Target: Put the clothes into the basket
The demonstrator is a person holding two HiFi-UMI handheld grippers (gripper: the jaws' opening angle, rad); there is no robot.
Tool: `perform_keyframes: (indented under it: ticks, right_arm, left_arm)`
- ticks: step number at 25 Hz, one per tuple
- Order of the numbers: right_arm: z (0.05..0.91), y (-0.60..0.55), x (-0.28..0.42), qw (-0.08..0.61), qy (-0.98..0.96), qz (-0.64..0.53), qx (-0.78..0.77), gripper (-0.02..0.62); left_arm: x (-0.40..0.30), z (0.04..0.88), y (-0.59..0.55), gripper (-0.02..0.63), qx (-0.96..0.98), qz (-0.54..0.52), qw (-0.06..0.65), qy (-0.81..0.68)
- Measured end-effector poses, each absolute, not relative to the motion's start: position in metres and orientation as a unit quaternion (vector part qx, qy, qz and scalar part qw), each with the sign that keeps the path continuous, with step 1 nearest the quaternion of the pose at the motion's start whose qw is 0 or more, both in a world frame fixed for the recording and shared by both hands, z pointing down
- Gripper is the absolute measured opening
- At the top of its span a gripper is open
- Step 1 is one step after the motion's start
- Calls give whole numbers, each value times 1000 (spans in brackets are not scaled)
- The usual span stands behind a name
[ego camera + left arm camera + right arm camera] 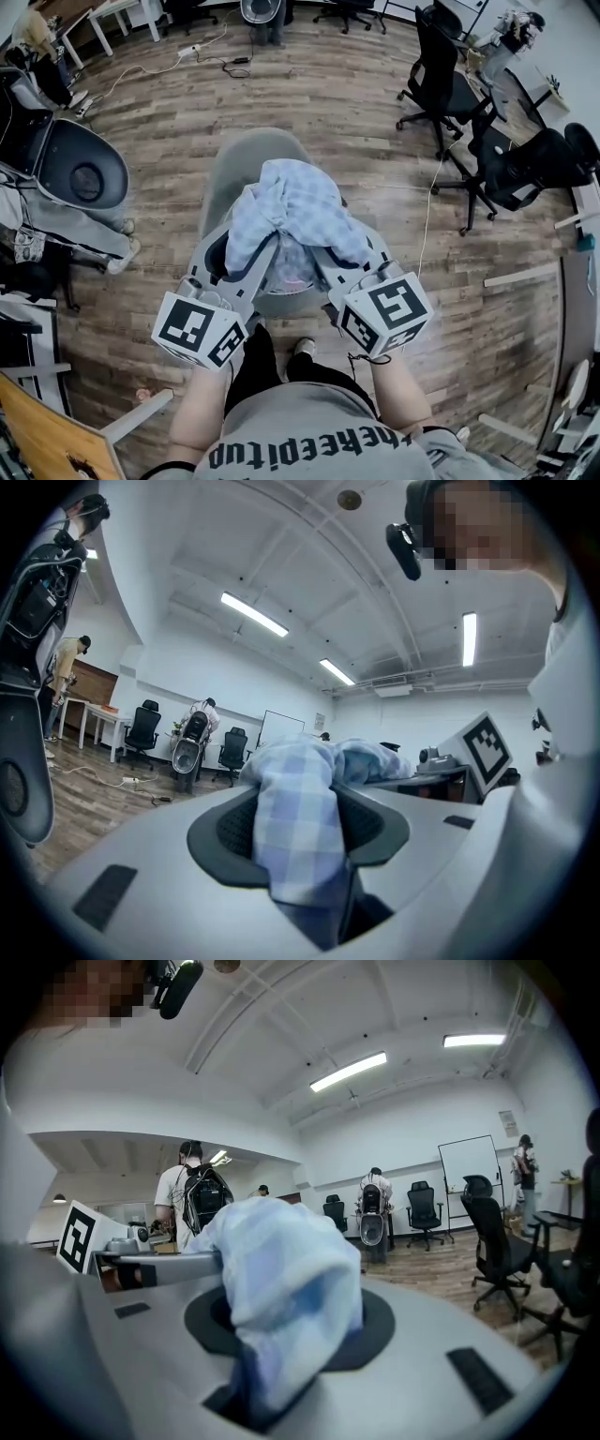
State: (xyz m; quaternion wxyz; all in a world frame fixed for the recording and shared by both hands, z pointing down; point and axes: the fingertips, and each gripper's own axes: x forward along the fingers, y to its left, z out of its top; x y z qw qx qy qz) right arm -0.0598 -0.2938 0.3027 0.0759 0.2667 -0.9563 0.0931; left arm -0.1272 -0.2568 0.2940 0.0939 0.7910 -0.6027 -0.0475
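Note:
A light blue checked garment (295, 211) hangs bunched between my two grippers, above a grey basket (246, 157) that stands on the wooden floor. My left gripper (251, 255) is shut on the garment's left side, and in the left gripper view the checked cloth (292, 808) fills the gap between the jaws. My right gripper (330, 255) is shut on the right side of the garment, where a pale blue fold (281, 1279) bulges up between its jaws. The cloth hides most of the basket's opening.
Black office chairs (445, 80) stand at the right and back. A dark grey pod-shaped seat (82, 173) is at the left. Cables (427, 211) trail over the floor. The person's shoes (302, 347) are just in front of the basket.

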Motion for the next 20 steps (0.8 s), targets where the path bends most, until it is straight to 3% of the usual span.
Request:
perform_keyframes:
  ticks: [20]
  right_arm:
    - [342, -332, -108, 91, -912, 134, 377, 147]
  left_arm:
    - [-182, 333, -313, 193, 854, -22, 141, -500]
